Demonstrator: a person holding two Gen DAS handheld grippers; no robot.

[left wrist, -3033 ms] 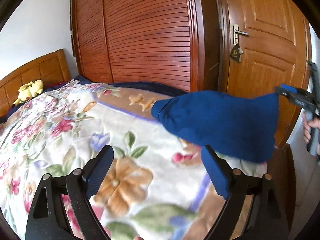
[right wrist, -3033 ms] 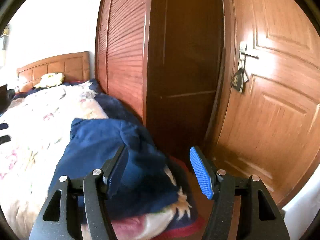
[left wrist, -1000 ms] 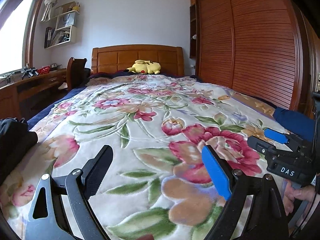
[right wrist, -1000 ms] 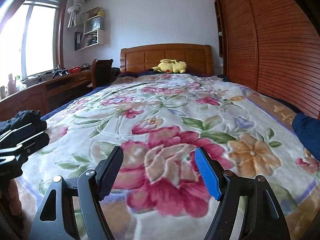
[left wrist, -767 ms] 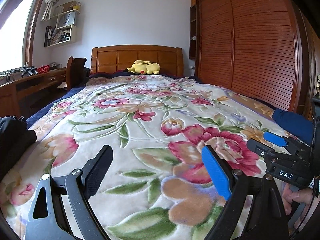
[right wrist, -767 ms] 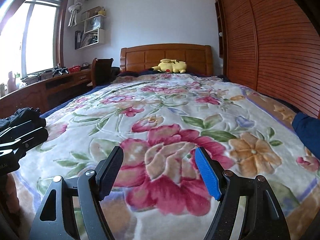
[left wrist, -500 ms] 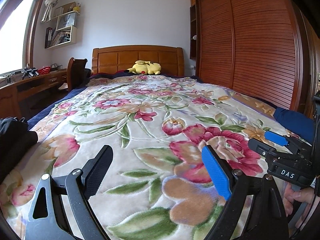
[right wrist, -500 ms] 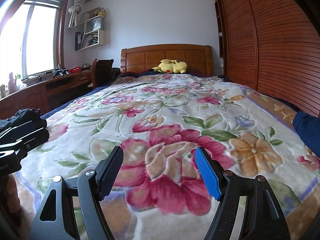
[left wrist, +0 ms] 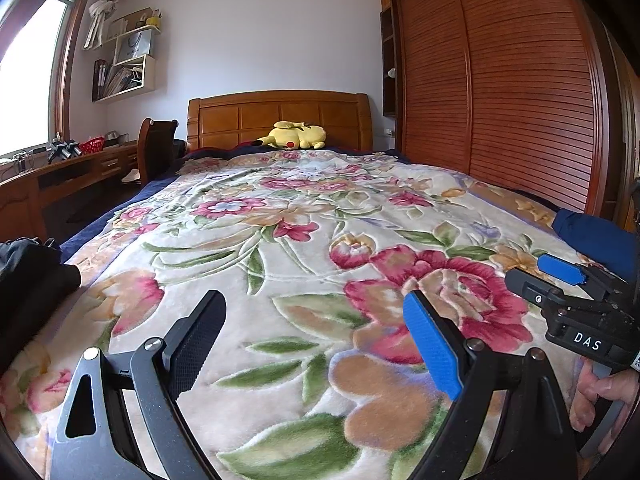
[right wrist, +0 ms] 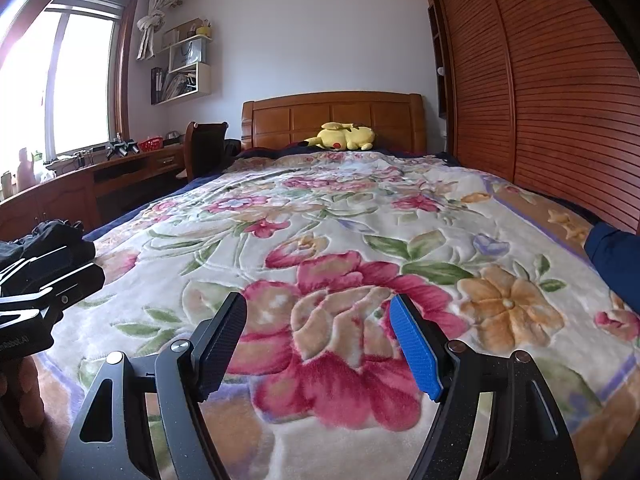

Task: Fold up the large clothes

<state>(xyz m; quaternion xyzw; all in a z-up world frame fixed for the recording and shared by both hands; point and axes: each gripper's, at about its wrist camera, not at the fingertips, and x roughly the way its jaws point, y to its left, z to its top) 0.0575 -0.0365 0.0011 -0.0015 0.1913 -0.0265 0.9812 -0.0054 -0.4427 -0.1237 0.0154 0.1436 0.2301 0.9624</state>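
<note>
Both grippers now face along the bed, away from the doors seen three seconds ago

The left gripper [left wrist: 312,344] and right gripper [right wrist: 316,344] hover over the floral blanket [left wrist: 280,240], jaws of both open and empty; since one second ago nothing changes; one blue garment [left wrist: 592,236] lies at the bed's right edge, one dark garment [left wrist: 28,276] at the left edge; one yellow plush toy [left wrist: 296,136] rests by the headboard [left wrist: 276,120].
</note>
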